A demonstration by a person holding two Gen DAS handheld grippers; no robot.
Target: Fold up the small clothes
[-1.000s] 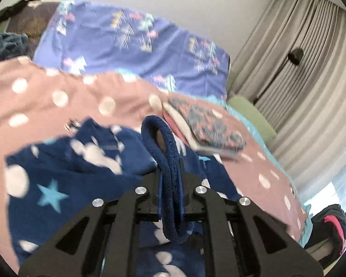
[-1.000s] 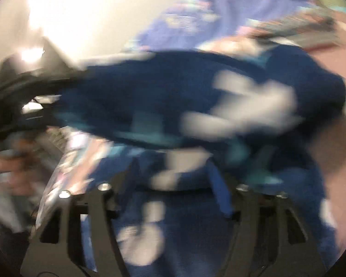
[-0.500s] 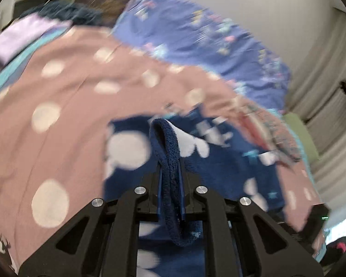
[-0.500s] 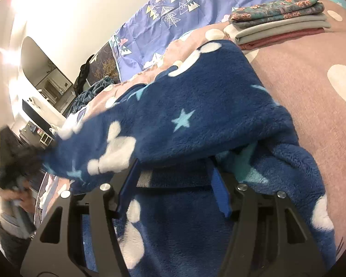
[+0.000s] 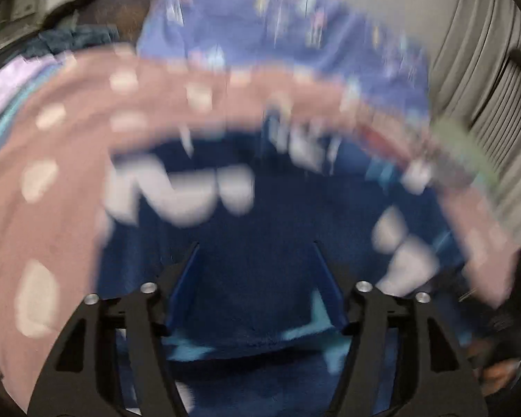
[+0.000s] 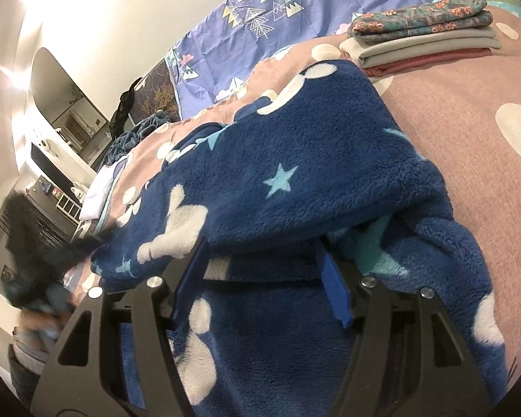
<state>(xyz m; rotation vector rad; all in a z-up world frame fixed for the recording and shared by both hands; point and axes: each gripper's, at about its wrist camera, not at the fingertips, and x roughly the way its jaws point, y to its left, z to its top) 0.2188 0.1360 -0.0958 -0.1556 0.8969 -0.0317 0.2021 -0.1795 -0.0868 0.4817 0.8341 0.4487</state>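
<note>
A dark blue fleece garment (image 6: 295,160) with white shapes and teal stars lies folded over on the pink dotted bedspread (image 6: 469,104). It also fills the middle of the blurred left wrist view (image 5: 260,229). My left gripper (image 5: 257,278) is open, its jaws spread wide just above the fleece, holding nothing. My right gripper (image 6: 264,271) is open too, jaws wide apart, close over a folded edge of the fleece. The left gripper shows as a dark blur at the far left of the right wrist view (image 6: 34,236).
A stack of folded clothes (image 6: 423,31) sits on the bedspread beyond the fleece. A purple patterned quilt (image 6: 295,17) lies along the wall. A lilac cloth (image 5: 7,87) and a dark teal garment (image 6: 135,135) lie at the far side. Curtains (image 5: 486,69) hang on the right.
My left gripper, shut on a fleece edge before, has opened wide and let it go. The fleece has been laid over onto itself. My right gripper stays open.
</note>
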